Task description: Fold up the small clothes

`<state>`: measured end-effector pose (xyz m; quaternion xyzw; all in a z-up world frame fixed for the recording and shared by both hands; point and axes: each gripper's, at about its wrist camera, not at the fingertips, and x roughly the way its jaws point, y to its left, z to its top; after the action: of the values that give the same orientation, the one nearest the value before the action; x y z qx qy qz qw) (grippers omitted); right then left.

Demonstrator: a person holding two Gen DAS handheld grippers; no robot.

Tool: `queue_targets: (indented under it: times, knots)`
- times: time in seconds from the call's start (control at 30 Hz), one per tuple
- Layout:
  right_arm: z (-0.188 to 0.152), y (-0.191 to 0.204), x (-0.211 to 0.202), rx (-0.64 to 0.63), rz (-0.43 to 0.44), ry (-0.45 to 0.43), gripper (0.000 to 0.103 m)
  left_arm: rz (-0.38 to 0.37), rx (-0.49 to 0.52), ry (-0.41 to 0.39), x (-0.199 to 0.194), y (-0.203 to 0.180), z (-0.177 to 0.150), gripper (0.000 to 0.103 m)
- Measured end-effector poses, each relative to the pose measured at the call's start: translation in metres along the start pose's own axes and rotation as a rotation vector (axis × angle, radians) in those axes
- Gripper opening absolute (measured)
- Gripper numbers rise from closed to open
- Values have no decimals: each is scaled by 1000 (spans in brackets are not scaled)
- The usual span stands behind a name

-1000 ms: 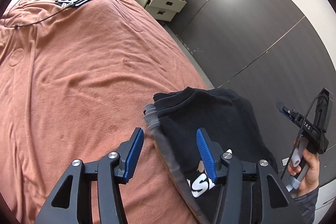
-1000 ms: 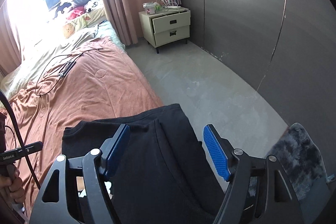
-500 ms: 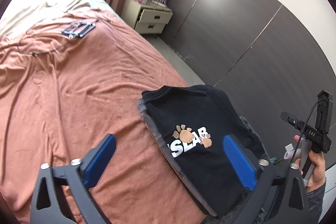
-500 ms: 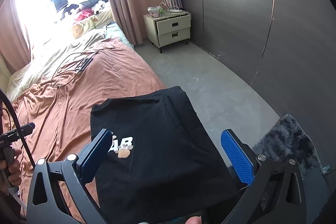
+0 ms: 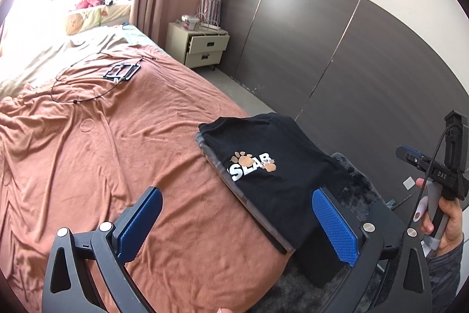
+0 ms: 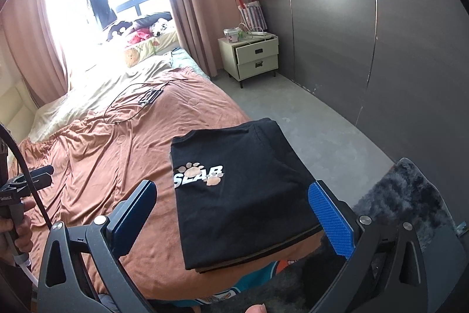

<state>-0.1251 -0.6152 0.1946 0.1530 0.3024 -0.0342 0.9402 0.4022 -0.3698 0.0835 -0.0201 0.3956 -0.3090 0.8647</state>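
— Black T-shirt (image 6: 240, 189): folded flat, print up, at the near corner of the bed (image 5: 123, 148), topping a small stack; a grey garment (image 5: 214, 163) edges out beneath it.

— My tools?

— I read the left gripper (image 5: 234, 228) spread wide, nothing between its blue pads, above the bed's near edge. Right gripper (image 6: 234, 222) equally wide, empty, framing the shirt without touching (the fisheye bends everything). Dark rug (image 6: 410, 195) on the floor beside the bed.
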Motion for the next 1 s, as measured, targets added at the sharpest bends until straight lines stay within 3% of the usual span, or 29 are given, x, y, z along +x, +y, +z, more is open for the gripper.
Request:
queue_targets:
  times: [0.47,1.0]
  knots:
    - [-58,37,-65,-44,7,-79,103,69,60,-142,-109,-4,-54,103]
    - [-145,69,-123,-96,40,-177,103,198,91,-269,-191,-7,-147,103]
